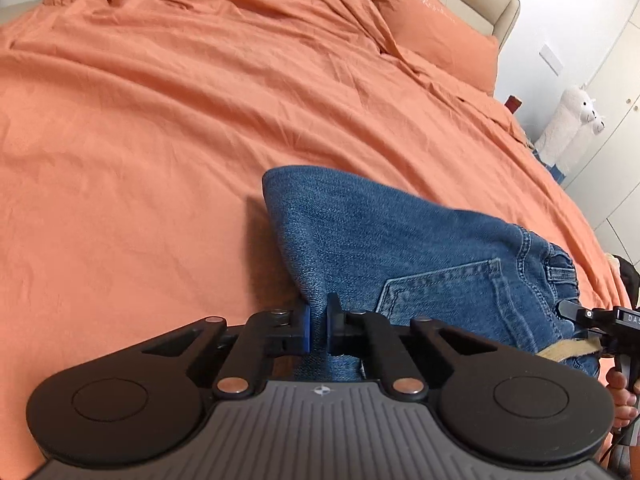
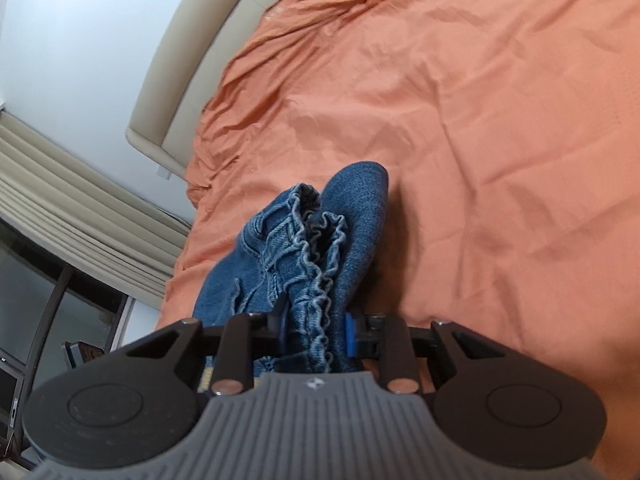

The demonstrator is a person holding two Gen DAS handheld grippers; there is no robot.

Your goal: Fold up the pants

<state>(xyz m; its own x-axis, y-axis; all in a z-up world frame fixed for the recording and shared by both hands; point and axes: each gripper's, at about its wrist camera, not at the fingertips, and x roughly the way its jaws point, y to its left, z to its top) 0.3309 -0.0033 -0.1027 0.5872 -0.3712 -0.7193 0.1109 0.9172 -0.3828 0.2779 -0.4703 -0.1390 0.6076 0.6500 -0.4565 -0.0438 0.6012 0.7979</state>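
Blue denim pants [image 1: 400,248] are held up over an orange bed sheet [image 1: 180,120], folded into a bundle with a back pocket and belt loops showing. My left gripper [image 1: 319,320] is shut on a fold of the denim at its near edge. My right gripper [image 2: 316,326] is shut on the thick bunched waistband end of the pants [image 2: 320,240], with frayed seams between the blue pads. The right gripper also shows at the right edge of the left wrist view [image 1: 592,320], at the waistband end.
An orange pillow [image 1: 436,28] leans on a beige headboard [image 1: 504,12] at the far end. A white plush alpaca [image 1: 572,120] stands beside the bed. In the right wrist view, curtains [image 2: 80,200] and a window are off the bed's left side.
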